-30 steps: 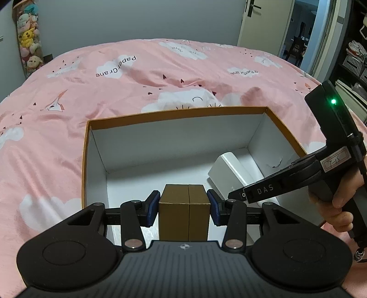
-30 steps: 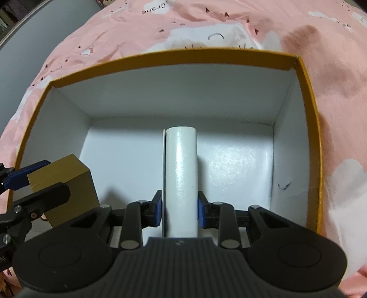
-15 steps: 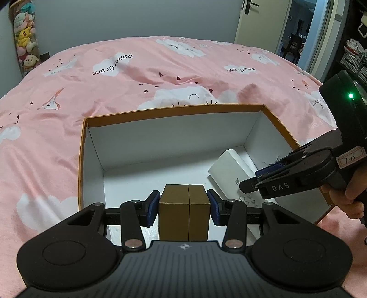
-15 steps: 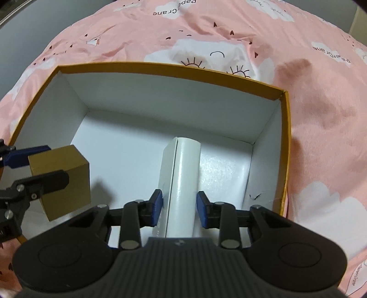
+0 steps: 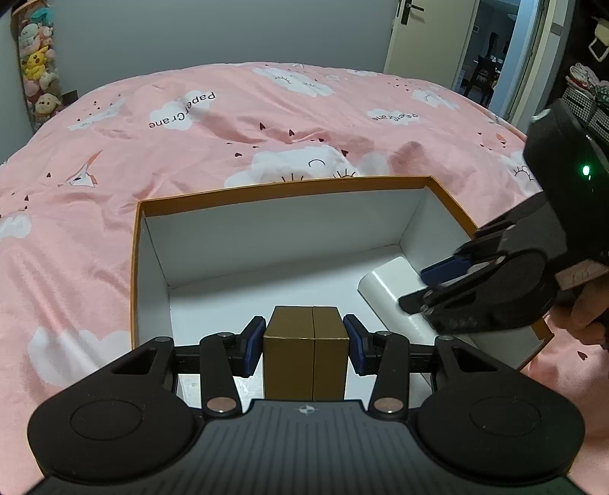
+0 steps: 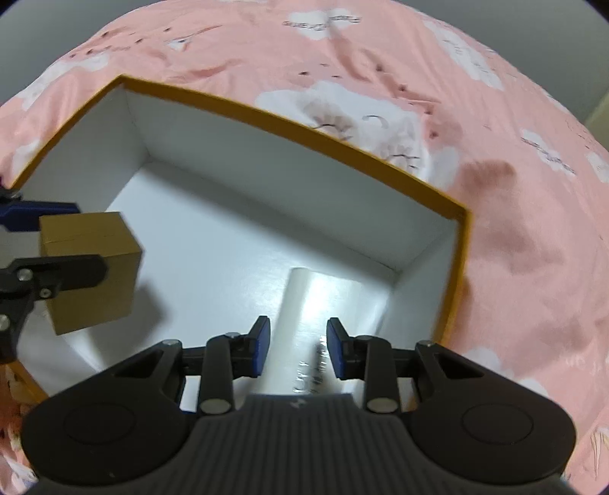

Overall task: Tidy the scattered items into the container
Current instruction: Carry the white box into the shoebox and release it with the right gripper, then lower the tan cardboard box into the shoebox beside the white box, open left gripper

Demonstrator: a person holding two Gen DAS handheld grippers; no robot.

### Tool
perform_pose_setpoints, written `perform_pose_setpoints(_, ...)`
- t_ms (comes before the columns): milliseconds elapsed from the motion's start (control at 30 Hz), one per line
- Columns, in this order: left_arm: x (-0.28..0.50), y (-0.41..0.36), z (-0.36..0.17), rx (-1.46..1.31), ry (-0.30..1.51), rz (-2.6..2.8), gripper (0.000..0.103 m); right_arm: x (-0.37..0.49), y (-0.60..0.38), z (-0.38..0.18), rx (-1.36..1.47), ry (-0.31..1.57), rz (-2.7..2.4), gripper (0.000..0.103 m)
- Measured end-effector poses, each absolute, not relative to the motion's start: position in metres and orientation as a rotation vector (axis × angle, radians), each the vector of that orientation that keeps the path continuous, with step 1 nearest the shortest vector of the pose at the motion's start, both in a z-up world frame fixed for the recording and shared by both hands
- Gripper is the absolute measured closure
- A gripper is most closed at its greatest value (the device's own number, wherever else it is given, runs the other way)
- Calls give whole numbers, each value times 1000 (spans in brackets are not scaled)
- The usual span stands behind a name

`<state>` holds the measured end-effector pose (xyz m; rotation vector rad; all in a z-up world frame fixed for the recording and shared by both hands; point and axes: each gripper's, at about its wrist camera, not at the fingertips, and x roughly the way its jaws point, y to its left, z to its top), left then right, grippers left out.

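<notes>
An open box (image 5: 281, 186) with an orange rim and white inside lies on the pink bed; it also shows in the right wrist view (image 6: 289, 118). My left gripper (image 5: 306, 340) is shut on a small brown box (image 5: 306, 354) and holds it over the near left part of the container; the brown box shows in the right wrist view (image 6: 91, 266). A white oblong box (image 6: 308, 316) lies on the container floor at the right, also seen in the left wrist view (image 5: 392, 281). My right gripper (image 6: 298, 348) is open just above it, its pads apart from the white box.
The pink quilt (image 5: 228, 125) with cloud print surrounds the container. Stuffed toys (image 5: 36, 68) hang at the far left wall. A door (image 5: 426, 34) and shelves stand at the far right.
My right gripper has opened, let go of the white box and drawn up and back from it. The left gripper has risen a little with the brown box.
</notes>
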<state>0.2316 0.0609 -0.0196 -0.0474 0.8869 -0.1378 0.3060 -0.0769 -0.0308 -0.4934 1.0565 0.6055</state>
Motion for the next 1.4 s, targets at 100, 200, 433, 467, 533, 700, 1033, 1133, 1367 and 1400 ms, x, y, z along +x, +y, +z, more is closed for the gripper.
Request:
perform_pose_setpoints(100, 232, 60, -20, -37, 892, -137, 52, 302, -65, -42, -596, 1050, 705, 69)
perform_pose_setpoints(200, 233, 60, -20, -29, 896, -142, 52, 295, -57, -56, -761, 1007, 782, 72)
perform_pose_setpoints(433, 235, 58, -22, -22, 901, -152, 52, 291, -52, -71, -921, 970, 864, 79)
perform_pose_setpoints(467, 235, 58, -21, -22, 901, -153, 52, 293, -53, -71, -922, 981, 854, 79)
perform_pose_setpoints(533, 236, 60, -21, -25, 901, -156, 52, 298, -56, -71, -914, 1007, 836, 79)
perform_pose_setpoints(700, 239, 58, -20, -17, 899, -169, 52, 312, -70, -71, -895, 1059, 787, 79)
perform_pose_setpoints(1033, 258, 42, -20, 78, 876, -238, 52, 322, -93, -38, -742, 969, 781, 81)
perform_pose_setpoints(1133, 266, 34, -20, 161, 846, -287, 52, 325, -108, -17, -669, 913, 750, 80)
perform_pose_setpoints(1367, 289, 16, -31, 351, 829, -388, 52, 319, -138, 14, -601, 808, 665, 80)
perform_pose_setpoints(1400, 296, 14, -35, 361, 851, -393, 52, 321, -142, 14, -593, 803, 641, 80)
